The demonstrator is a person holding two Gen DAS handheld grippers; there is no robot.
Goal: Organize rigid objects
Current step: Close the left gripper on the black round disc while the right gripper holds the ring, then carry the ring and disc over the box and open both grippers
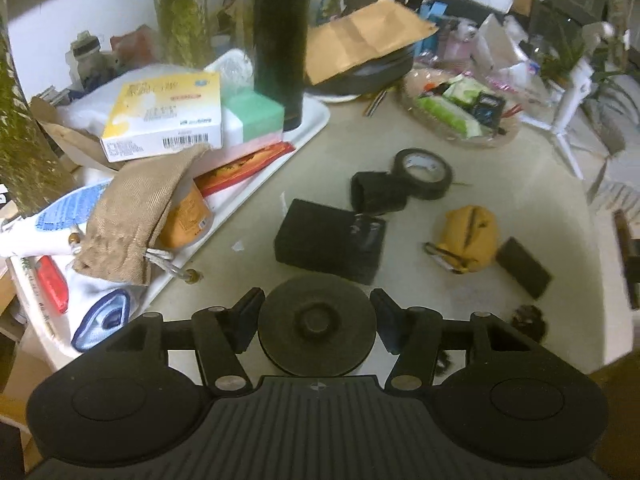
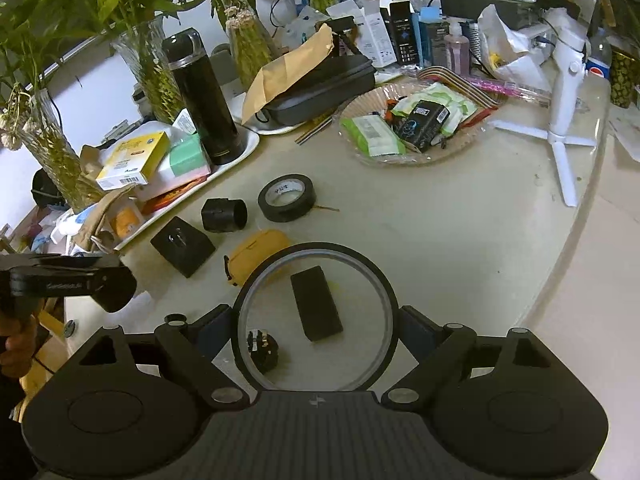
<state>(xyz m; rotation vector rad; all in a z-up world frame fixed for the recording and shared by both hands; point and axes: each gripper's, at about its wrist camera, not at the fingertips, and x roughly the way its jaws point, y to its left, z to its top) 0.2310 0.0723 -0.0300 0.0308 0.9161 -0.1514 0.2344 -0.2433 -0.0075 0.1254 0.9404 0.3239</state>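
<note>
My left gripper [image 1: 317, 320] is shut on a round black disc [image 1: 292, 304] with a knob in its middle, held just above the beige table [image 1: 400, 288]. My right gripper [image 2: 316, 328] is shut on a large black ring [image 2: 316, 249]; a flat black block [image 2: 316, 304] and a small dark plug [image 2: 262, 350] show through it on the table. Also lying there are a black box [image 1: 328, 246], a black sleeve [image 1: 376, 192], a roll of black tape [image 1: 424, 172] and a yellow pouch [image 1: 468, 240]. The left gripper's body [image 2: 68, 284] shows at the left edge of the right wrist view.
A white tray [image 1: 312, 120] at the left carries a tall black flask [image 1: 280, 40], boxes and a burlap bag [image 1: 132, 216]. A glass dish [image 2: 400, 160] of packets, a white tripod [image 2: 560, 136], vases of plants and a dark case crowd the back. The table edge curves along the right.
</note>
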